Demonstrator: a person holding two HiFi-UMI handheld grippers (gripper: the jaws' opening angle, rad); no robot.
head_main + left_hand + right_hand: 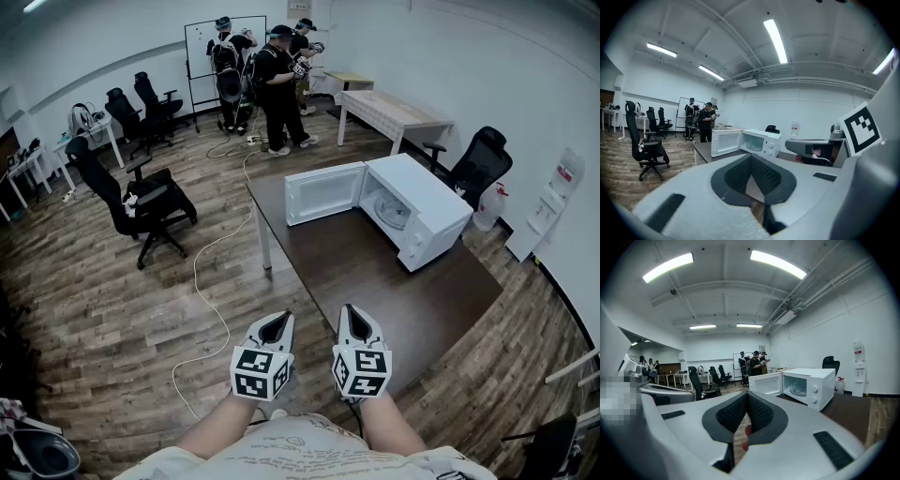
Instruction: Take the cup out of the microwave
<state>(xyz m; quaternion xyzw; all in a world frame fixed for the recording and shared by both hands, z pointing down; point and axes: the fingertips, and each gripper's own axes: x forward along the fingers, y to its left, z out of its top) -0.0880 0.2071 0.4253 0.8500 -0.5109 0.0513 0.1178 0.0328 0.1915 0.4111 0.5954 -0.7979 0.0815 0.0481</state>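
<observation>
Left gripper [275, 325] and right gripper [354, 321] are side by side, both with jaws pressed together and nothing between them, both aimed a little below level toward the microwave [427, 208]. They're well short of the microwave, out past the end of the bench [375, 281] that it stands on. The door [325, 192] is swung wide open off the microwave's left edge, so the cavity is on show. And inside it, on the right gripper view, there's a pale glassy shape [799, 389]: I'd call that the cup, sitting in the middle of the microwave, untouched.

So this looks like the approach, with the reach not yet begun. The next move calls for closing the gap to the microwave's open front and spreading the jaws of one gripper. That gripper must pass inside clear of the door and the cavity walls, then close on the cup's side. The lift-out must be level, since glass could slip or tip
</observation>
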